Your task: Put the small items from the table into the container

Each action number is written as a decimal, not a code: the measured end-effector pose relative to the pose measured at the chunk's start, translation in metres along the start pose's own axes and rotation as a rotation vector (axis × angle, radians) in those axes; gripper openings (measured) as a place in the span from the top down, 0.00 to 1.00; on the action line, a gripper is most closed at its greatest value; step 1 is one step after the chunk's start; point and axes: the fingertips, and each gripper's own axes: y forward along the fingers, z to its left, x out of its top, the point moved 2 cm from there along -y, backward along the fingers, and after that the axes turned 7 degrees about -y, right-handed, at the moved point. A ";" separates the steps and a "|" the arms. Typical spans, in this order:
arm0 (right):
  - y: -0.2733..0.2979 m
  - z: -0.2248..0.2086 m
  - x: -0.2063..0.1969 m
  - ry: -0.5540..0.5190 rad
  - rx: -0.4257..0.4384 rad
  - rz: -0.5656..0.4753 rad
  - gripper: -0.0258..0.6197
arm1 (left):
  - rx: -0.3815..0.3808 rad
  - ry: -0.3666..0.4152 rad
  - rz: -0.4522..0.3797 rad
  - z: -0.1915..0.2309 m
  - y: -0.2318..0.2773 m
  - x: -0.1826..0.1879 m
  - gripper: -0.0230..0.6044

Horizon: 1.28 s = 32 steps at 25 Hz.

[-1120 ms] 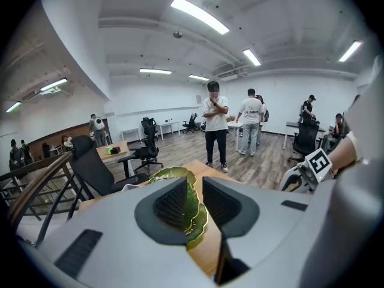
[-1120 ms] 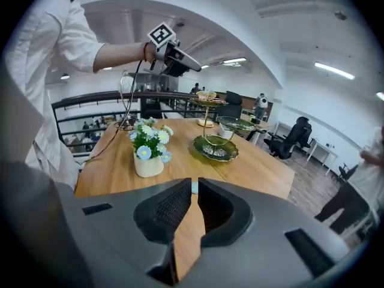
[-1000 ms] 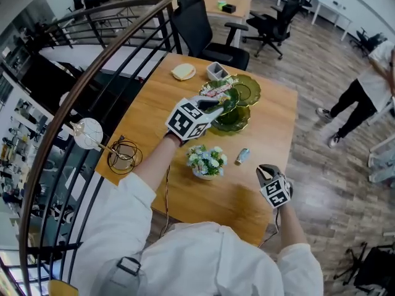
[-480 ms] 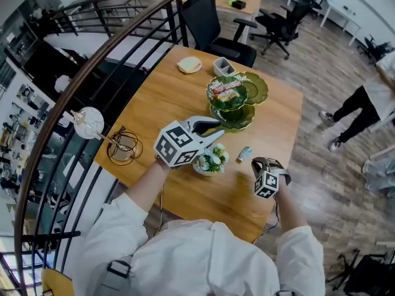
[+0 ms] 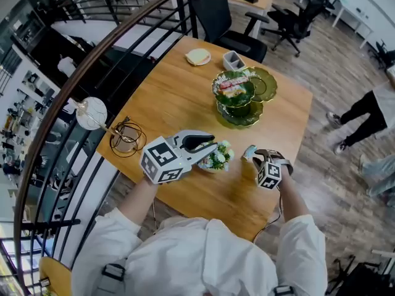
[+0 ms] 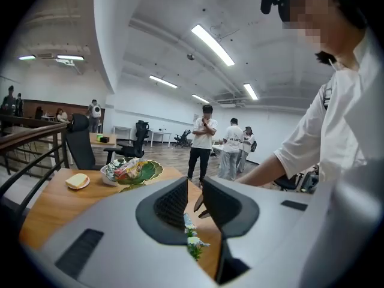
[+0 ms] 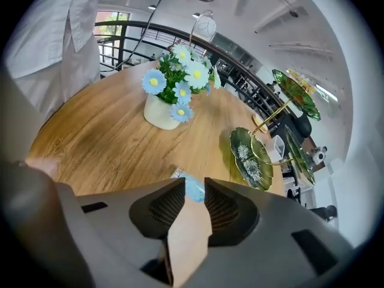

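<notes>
A small blue packet point(image 5: 249, 152) lies on the wooden table point(image 5: 173, 97), right of a white pot of flowers point(image 5: 216, 158). My right gripper point(image 5: 258, 156) points down at it; its jaws are opening. In the right gripper view the packet point(image 7: 193, 188) sits at the tips of the right gripper point(image 7: 195, 198), and the pads do not press on it. My left gripper point(image 5: 208, 143) hovers left of the flowers, its jaws narrowly apart and empty point(image 6: 195, 200). The green tiered leaf dish point(image 5: 262, 85) at the far side holds snack packets point(image 5: 234, 89).
A small white box point(image 5: 233, 59) and a yellow item on a plate point(image 5: 198, 57) stand at the table's far edge. A wire ornament with a round lamp point(image 5: 126, 142) is at the left edge, next to a black railing point(image 5: 92, 73). Office chairs and standing people lie beyond.
My left gripper has drawn back from the green dish to beside the flower pot. My right gripper has sunk and rolled toward the blue packet, and its jaws have parted.
</notes>
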 end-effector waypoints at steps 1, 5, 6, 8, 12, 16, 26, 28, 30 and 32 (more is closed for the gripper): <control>0.004 0.001 0.001 -0.012 0.013 -0.004 0.80 | 0.004 -0.006 0.002 0.000 -0.002 -0.003 0.85; 0.018 0.006 0.000 -0.058 0.059 0.000 0.74 | 0.008 -0.022 0.005 0.000 -0.005 -0.010 0.85; 0.021 0.007 0.000 -0.063 0.069 0.002 0.74 | 0.009 -0.022 0.006 0.000 -0.005 -0.011 0.85; 0.027 0.009 -0.001 -0.083 0.088 0.007 0.73 | 0.006 -0.023 0.005 -0.001 -0.003 -0.011 0.85; 0.037 0.010 -0.004 -0.163 0.118 0.029 0.71 | -0.009 -0.024 0.000 -0.004 0.002 -0.008 0.85; 0.048 0.009 -0.005 -0.262 0.161 0.051 0.67 | -0.037 -0.033 -0.001 -0.007 0.008 -0.007 0.85; 0.074 0.009 -0.010 -0.383 0.259 0.088 0.67 | -0.075 -0.041 0.023 -0.005 0.019 -0.010 0.85; 0.077 0.011 -0.009 -0.399 0.269 0.090 0.67 | -0.079 -0.047 0.022 -0.005 0.021 -0.011 0.85; 0.081 0.012 -0.008 -0.400 0.275 0.089 0.67 | -0.082 -0.055 0.017 -0.004 0.023 -0.011 0.85; 0.084 0.013 -0.009 -0.404 0.281 0.097 0.67 | -0.084 -0.064 0.014 -0.004 0.025 -0.012 0.85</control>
